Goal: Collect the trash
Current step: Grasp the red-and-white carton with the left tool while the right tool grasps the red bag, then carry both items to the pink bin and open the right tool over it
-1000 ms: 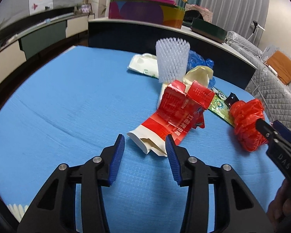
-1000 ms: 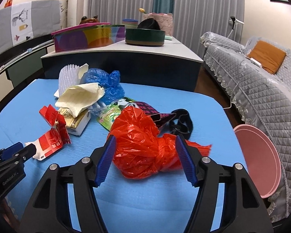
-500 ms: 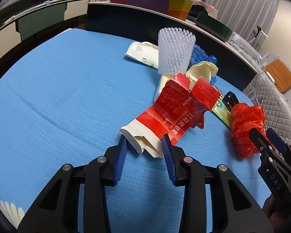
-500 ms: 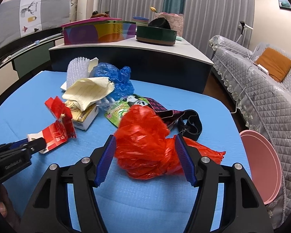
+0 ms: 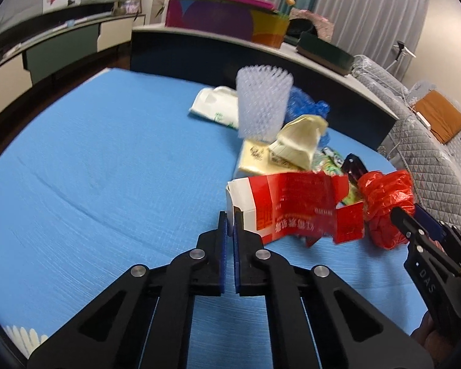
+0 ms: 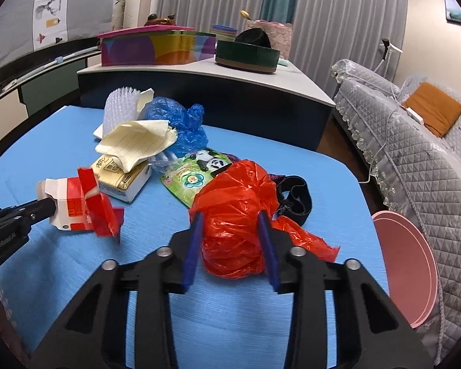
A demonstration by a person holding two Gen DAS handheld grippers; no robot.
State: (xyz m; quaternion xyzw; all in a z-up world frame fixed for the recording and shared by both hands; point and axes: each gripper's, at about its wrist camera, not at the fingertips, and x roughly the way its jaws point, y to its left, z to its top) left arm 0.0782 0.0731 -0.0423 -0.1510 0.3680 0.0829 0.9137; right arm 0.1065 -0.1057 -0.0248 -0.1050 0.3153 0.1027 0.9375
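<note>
My left gripper (image 5: 230, 216) is shut on the white edge of a torn red and white carton (image 5: 295, 206) and holds it just above the blue table; the carton also shows in the right wrist view (image 6: 76, 206). My right gripper (image 6: 230, 218) has its jaws closed in around a crumpled red plastic bag (image 6: 236, 215), pressing its sides. The bag also shows in the left wrist view (image 5: 384, 203). More trash lies behind: a yellow tissue pack (image 6: 123, 175), lined paper (image 6: 138, 143), a blue plastic bag (image 6: 181, 120), a green panda wrapper (image 6: 196, 172).
A white bristly cup (image 5: 262, 101) stands upright behind the pile, with a white bag (image 5: 213, 106) beside it. A black strap (image 6: 295, 196) lies right of the red bag. A pink round bin (image 6: 405, 270) stands off the table's right edge. A dark counter (image 6: 230, 92) borders the back.
My left gripper has shut on the carton's white end and lifted it. My right gripper has narrowed from wide open onto the red bag.
</note>
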